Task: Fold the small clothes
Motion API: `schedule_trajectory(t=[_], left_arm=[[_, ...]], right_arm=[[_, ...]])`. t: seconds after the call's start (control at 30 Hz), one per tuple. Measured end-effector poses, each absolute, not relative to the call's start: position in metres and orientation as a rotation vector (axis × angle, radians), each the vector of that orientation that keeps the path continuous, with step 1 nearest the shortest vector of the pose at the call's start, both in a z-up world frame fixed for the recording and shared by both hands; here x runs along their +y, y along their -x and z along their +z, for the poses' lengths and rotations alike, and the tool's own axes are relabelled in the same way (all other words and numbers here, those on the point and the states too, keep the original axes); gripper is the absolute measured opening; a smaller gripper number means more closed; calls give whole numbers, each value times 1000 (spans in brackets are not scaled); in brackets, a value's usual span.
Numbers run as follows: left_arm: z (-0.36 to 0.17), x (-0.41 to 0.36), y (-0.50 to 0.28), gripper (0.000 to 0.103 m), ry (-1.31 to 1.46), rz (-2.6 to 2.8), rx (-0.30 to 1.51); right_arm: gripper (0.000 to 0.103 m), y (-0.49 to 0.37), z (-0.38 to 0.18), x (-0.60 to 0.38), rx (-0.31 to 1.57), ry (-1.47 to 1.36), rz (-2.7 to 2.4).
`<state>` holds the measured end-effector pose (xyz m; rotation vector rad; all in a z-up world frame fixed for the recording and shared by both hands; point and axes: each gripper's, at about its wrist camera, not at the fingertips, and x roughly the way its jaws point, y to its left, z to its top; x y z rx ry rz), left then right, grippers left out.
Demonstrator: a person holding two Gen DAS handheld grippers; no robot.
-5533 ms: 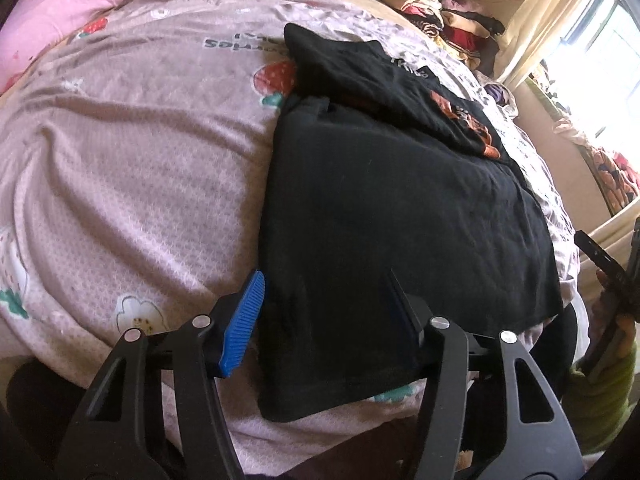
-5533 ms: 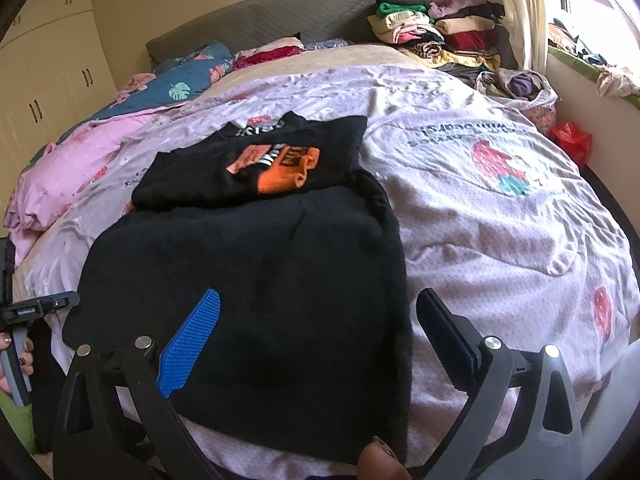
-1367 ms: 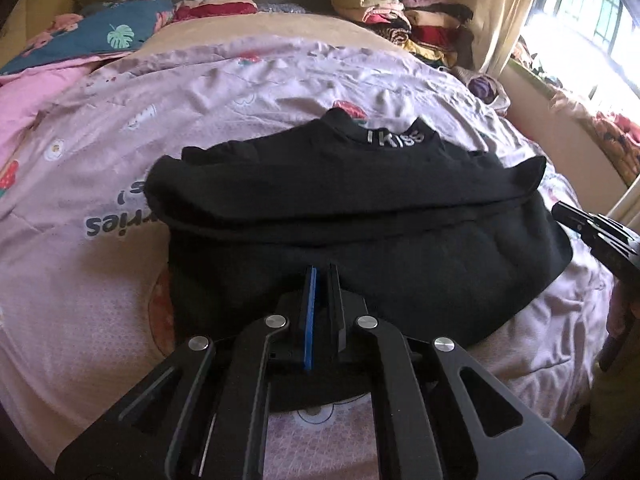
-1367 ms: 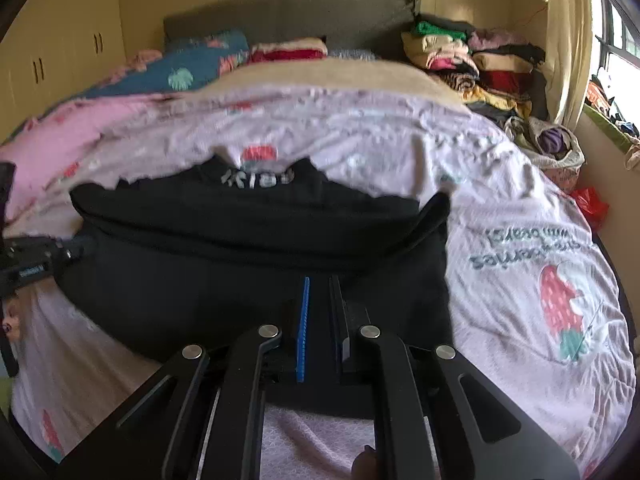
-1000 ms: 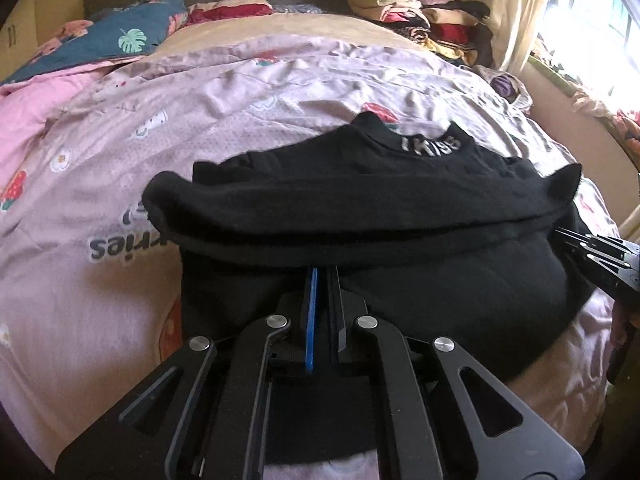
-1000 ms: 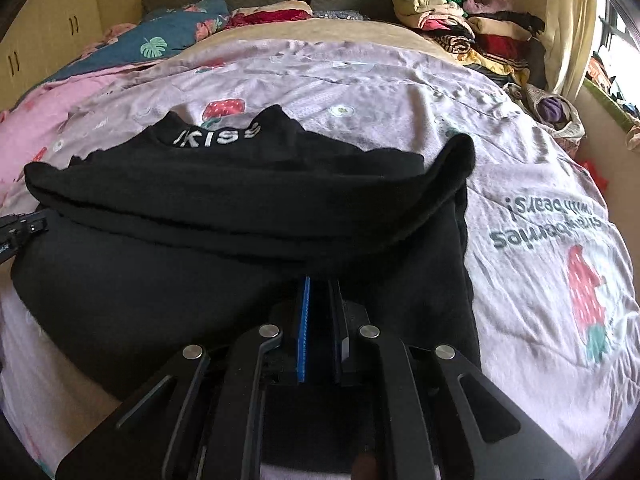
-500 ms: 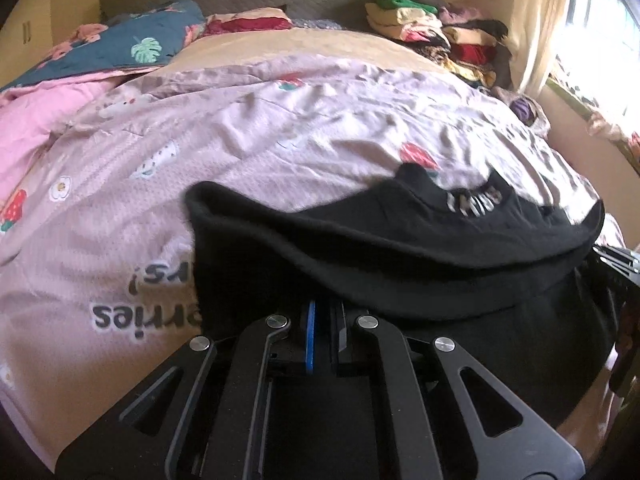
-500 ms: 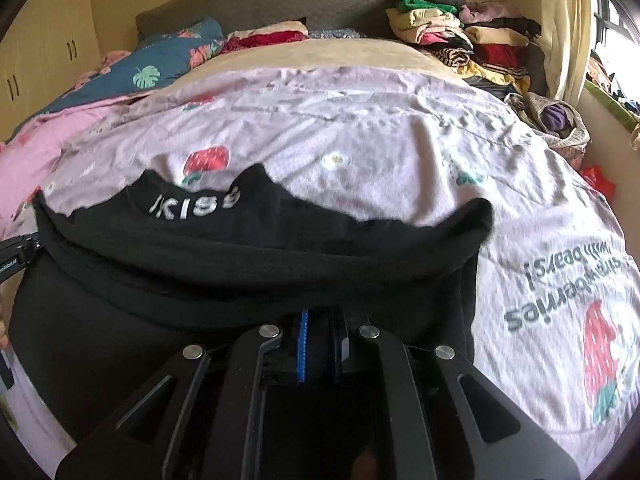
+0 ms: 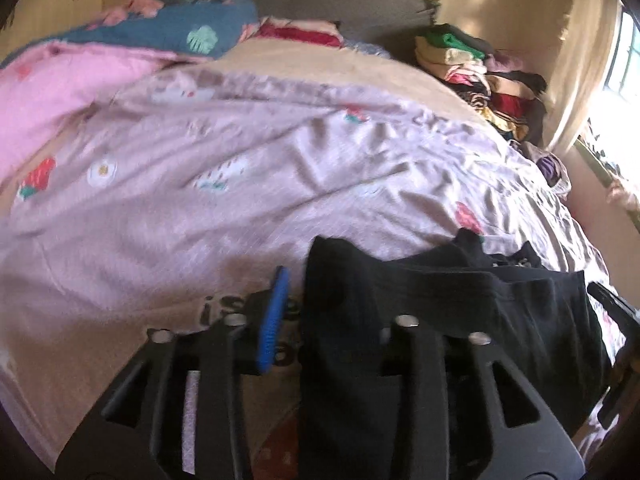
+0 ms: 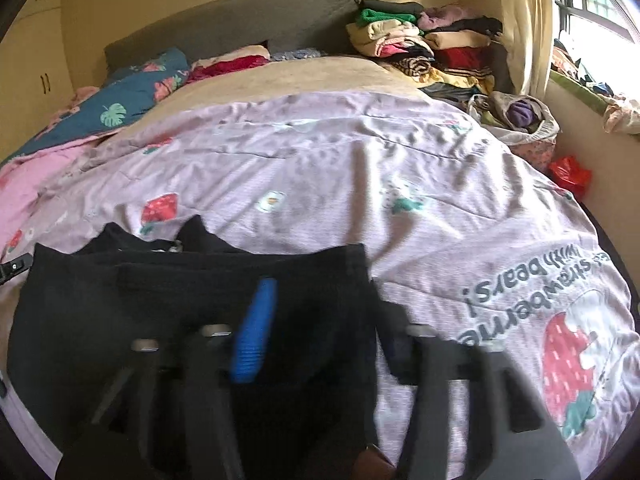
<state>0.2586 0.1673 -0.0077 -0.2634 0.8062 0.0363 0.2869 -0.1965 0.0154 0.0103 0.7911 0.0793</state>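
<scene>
A black garment [image 9: 460, 312] lies folded in half on the lilac strawberry-print quilt [image 9: 240, 200], its top layer reaching up to the collar [image 10: 188, 236]. My left gripper [image 9: 336, 316] hangs over the garment's left edge, its jaws opening. The blue pad [image 9: 274, 320] stands clear of the cloth. My right gripper [image 10: 324, 332] is over the garment's [image 10: 160, 300] right edge with its jaws opening, and the cloth lies loose between them. Each gripper shows at the rim of the other's view: the right gripper [image 9: 612, 304] and the left gripper [image 10: 16, 266].
Stacked folded clothes [image 10: 420, 40] sit at the bed's far right corner beside a curtain and window. A bag of clothes [image 10: 516, 116] and a red bag [image 10: 570, 172] lie by the right wall. A blue leaf-print pillow [image 9: 180, 32] and pink blanket [image 9: 60, 80] lie far left.
Both grippers carried the garment's near hem forward over to the collar, folding it in half. Their jaws, shut on the cloth before, have now parted and let it go.
</scene>
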Motion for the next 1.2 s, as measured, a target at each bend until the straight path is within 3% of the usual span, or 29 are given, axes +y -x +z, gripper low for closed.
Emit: schedule_trajectory(t=[0.1, 0.17, 0.23, 0.27, 0.5, 0.6, 0.67, 0.7, 0.73, 0.8, 0.9, 1.2], left_arm=[[-17, 167, -263, 40, 270, 12, 842], [-20, 162, -264, 40, 256, -6, 852], [-25, 158, -264, 27, 264, -22, 860], [-25, 157, -264, 16, 261, -21, 857], [-1, 159, -253, 7, 268, -38, 765], [6, 162, -252, 6, 278, -41, 742], [5, 164, -253, 6, 284, -39, 743], [4, 163, -254, 6, 284, -39, 749], [2, 162, -255, 6, 279, -38, 755], [-1, 160, -256, 6, 271, -34, 763], [-4, 159, -256, 6, 266, -31, 770], [4, 164, -252, 5, 278, -17, 723]], right_arm=[[62, -290, 8, -199, 822, -24, 90], [50, -291, 4, -198, 831, -20, 99], [4, -292, 3, -198, 830, -33, 104], [0, -292, 4, -199, 826, -45, 106], [0, -282, 35, -220, 701, -140, 86], [1, -288, 29, -225, 756, -143, 114], [25, -294, 18, -223, 821, -132, 122], [50, -295, 14, -220, 834, -124, 130], [51, -296, 10, -215, 852, -108, 149], [49, -297, 5, -206, 861, -66, 147], [9, -296, 0, -196, 861, -21, 153], [7, -285, 35, -215, 684, -110, 122]])
